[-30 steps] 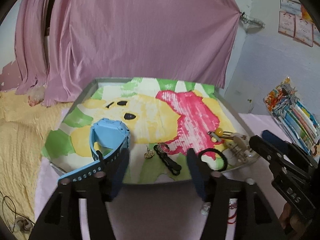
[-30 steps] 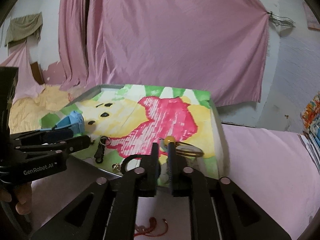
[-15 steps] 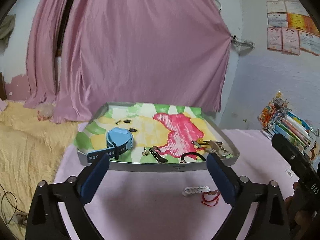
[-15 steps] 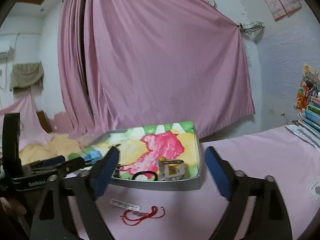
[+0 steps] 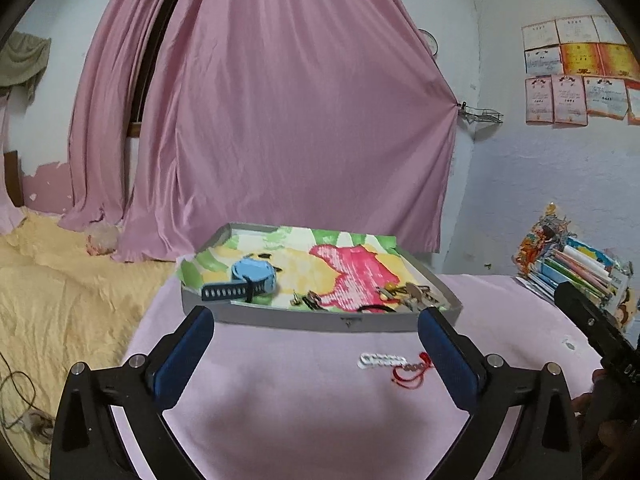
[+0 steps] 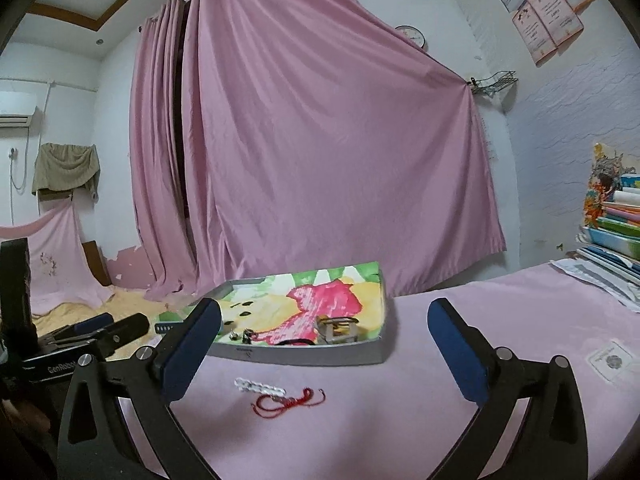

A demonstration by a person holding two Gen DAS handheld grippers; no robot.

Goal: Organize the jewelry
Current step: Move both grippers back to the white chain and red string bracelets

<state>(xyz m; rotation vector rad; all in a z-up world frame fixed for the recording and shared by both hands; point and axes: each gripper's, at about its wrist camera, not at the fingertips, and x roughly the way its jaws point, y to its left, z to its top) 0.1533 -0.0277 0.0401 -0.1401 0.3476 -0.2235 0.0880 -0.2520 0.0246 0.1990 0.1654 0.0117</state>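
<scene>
A grey tray [image 5: 320,319] with a cartoon-print lining stands on the pink cloth; it also shows in the right wrist view [image 6: 312,354]. In it lie a blue watch [image 5: 250,278], small dark pieces, a black ring and a metal clasp [image 6: 338,328]. In front of the tray on the cloth lie a white chain bracelet [image 5: 382,360] [image 6: 259,387] and a red cord bracelet [image 5: 412,372] [image 6: 290,402]. My left gripper [image 5: 316,354] is open and empty, held back from the tray. My right gripper [image 6: 324,346] is open and empty above the cloth.
A pink curtain [image 5: 288,120] hangs behind the tray. A stack of books [image 5: 576,268] stands at the right, also in the right wrist view [image 6: 612,220]. A yellow bedspread [image 5: 60,280] lies left of the table. A small card [image 6: 610,360] lies on the cloth at right.
Both grippers pulled back and up from the tray and opened wide. The watch and the metal clasp now lie in the tray.
</scene>
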